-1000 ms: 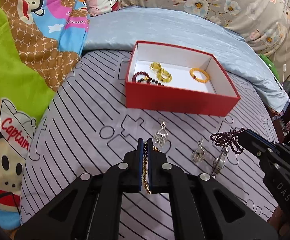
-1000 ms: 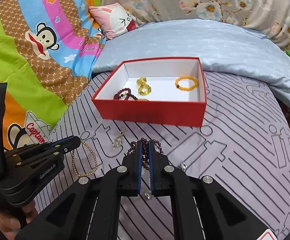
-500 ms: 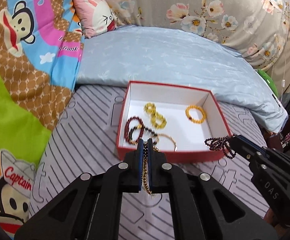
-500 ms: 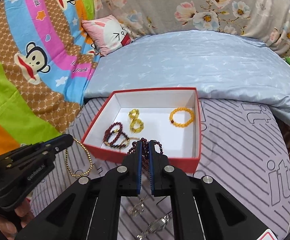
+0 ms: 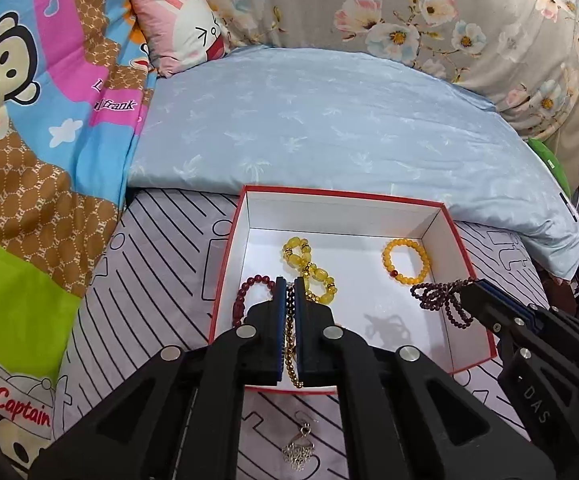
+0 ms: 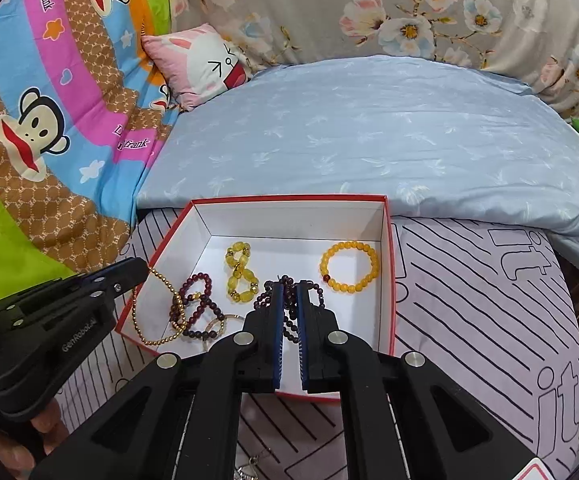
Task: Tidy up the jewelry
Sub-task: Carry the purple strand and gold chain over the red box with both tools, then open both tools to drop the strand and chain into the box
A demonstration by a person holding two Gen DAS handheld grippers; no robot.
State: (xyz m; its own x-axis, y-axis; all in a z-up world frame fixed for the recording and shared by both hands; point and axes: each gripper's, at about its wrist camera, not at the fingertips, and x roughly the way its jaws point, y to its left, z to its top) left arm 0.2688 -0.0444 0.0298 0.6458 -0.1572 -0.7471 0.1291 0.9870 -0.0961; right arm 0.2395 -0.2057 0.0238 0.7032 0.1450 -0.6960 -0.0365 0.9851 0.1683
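**Gold and garnet: two strands held over the box**

Gold beads run between the closed jaws of the left claw (image 5: pixel 288 286), which is clamped on a thin gold chain (image 6: pixel 151 312). In the right wrist view the chain hangs as a loop from the claw tip, its lower end draped over the near left corner of the red box (image 6: pixel 387 272).

The right claw (image 6: pixel 288 292) is likewise closed on a dark purple bead strand (image 5: pixel 437 300), which hangs in several loops above the right part of the box floor and throws a shadow there.

Inside the box lie a chunky yellow bracelet (image 5: pixel 309 270) twisted into a figure of eight, an orange bracelet (image 6: pixel 349 266) towards the far right corner, and a dark red bracelet (image 6: pixel 197 300) at the left, just beside the hanging chain.

On the striped sheet (image 5: pixel 161 248), in front of the box, a silver earring (image 5: pixel 299 446) has not been put away.

Assessment: both strands are light, limp and slippery. They will swing, bunch and snag on neighbouring pieces. The chain looks fine enough to kink. A hold near mid-length, as now, leaves two tails; each should be lowered until it pools before release, well apart from the red bracelet. The earring is small and flat and calls for a pinch at its hook.
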